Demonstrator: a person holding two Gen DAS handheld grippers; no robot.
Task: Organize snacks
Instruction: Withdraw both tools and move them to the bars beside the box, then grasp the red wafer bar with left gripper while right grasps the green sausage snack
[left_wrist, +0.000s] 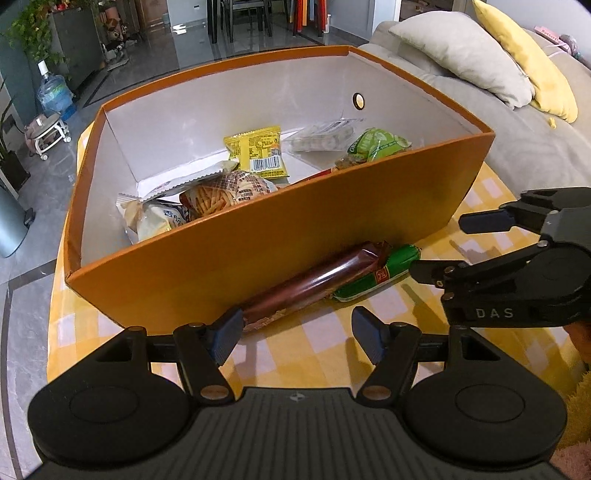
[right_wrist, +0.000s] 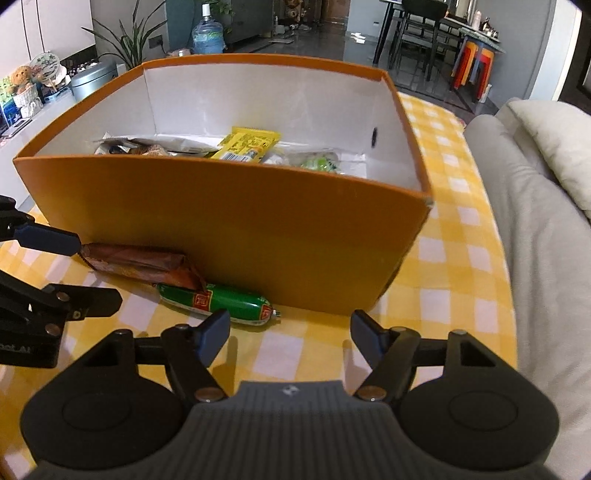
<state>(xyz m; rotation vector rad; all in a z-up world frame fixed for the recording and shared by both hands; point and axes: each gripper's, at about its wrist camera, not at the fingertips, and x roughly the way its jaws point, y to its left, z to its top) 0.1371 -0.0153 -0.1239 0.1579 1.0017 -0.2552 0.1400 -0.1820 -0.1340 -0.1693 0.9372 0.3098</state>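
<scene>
On your left, the left gripper points down at the tabletop with the yellow and white checked cloth, and its jaws stand wide open with nothing between them; one blue pad sits just beside the near end of the brown sausage, but I cannot tell if it touches. The brown sausage lies on the cloth along the front wall of the orange box, touching or almost touching this wall. Its far end overlaps the green sausage, which lies just beside it, also outside the box on the cloth. Inside the box (the inner walls are white) you already have several snacks: a pale packet and a packet printed with thin sticks at the left, a yellow packet with a barcode in the middle, then a clear packet and a green packet at the right. Further right, the right gripper comes in from the side with open jaws, its lower fingertip very near the end of the green sausage, and nothing is held. In the right wrist view, the green sausage lies just before the left pad. A grey sofa with cushions stands behind the tabletop at the far right.
</scene>
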